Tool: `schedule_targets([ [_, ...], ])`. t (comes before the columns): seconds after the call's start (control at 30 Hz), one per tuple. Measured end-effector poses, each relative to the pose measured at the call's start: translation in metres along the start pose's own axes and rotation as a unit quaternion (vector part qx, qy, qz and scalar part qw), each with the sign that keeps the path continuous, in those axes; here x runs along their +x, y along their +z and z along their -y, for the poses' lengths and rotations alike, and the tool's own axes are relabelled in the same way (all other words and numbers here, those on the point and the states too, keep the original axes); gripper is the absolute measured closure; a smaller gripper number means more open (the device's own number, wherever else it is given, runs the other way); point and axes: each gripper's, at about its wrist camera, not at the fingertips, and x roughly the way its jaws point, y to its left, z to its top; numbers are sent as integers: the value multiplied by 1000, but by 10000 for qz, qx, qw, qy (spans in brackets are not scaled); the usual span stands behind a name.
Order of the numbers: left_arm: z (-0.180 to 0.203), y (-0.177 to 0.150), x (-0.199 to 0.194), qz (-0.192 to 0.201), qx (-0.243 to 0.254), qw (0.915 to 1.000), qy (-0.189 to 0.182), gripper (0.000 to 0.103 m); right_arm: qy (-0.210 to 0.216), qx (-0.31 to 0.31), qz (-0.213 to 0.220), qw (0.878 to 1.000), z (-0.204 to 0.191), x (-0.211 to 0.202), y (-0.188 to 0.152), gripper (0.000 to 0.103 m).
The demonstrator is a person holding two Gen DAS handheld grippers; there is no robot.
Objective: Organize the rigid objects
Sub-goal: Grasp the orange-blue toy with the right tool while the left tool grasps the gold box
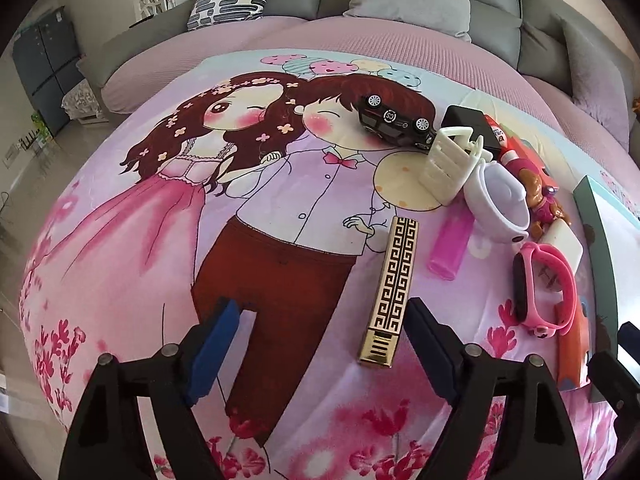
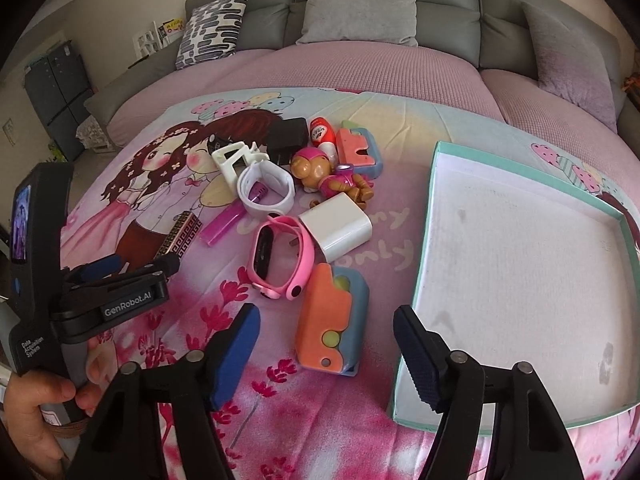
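Note:
A pile of small rigid objects lies on a cartoon-print blanket (image 1: 280, 200). A gold patterned bar (image 1: 394, 292) lies just ahead of my open, empty left gripper (image 1: 324, 320), near its right finger. A pink watch (image 2: 276, 258), a white charger block (image 2: 336, 226), an orange-and-blue toy (image 2: 332, 320), a puppy figure (image 2: 332, 178), a white watch band (image 2: 266, 186) and a black toy car (image 1: 394, 120) lie around. My right gripper (image 2: 326, 340) is open and empty, just before the orange-and-blue toy. A teal-rimmed empty box lid (image 2: 520, 272) lies to the right.
A grey sofa (image 2: 360, 4) with cushions runs along the back, a pink cover (image 2: 320, 76) in front of it. The left gripper body and the hand that holds it show in the right wrist view (image 2: 60, 300). A dark cabinet (image 1: 44, 68) stands far left.

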Motion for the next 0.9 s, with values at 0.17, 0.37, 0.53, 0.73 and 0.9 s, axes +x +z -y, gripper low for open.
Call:
schedule_targets([
  [0.17, 10, 1, 6, 22, 174, 9998, -55, 28, -23, 42, -186, 9998, -1, 12, 2, 42],
  [0.37, 17, 3, 8, 65, 320, 9993, -165, 39, -58, 186, -363, 9992, 1, 26, 4, 50],
  [0.53, 20, 3, 9, 114, 379, 9990, -185, 42, -182, 235, -456, 9985, -1, 35, 6, 50],
  [0.73, 25, 5, 11, 166, 453, 9986, -215, 49, -377, 140, -479, 9980, -7, 43, 8, 54],
  [0.9, 30, 5, 8, 180, 578, 9976, -322, 70, -417, 131, -483, 9979, -10, 45, 6, 58],
])
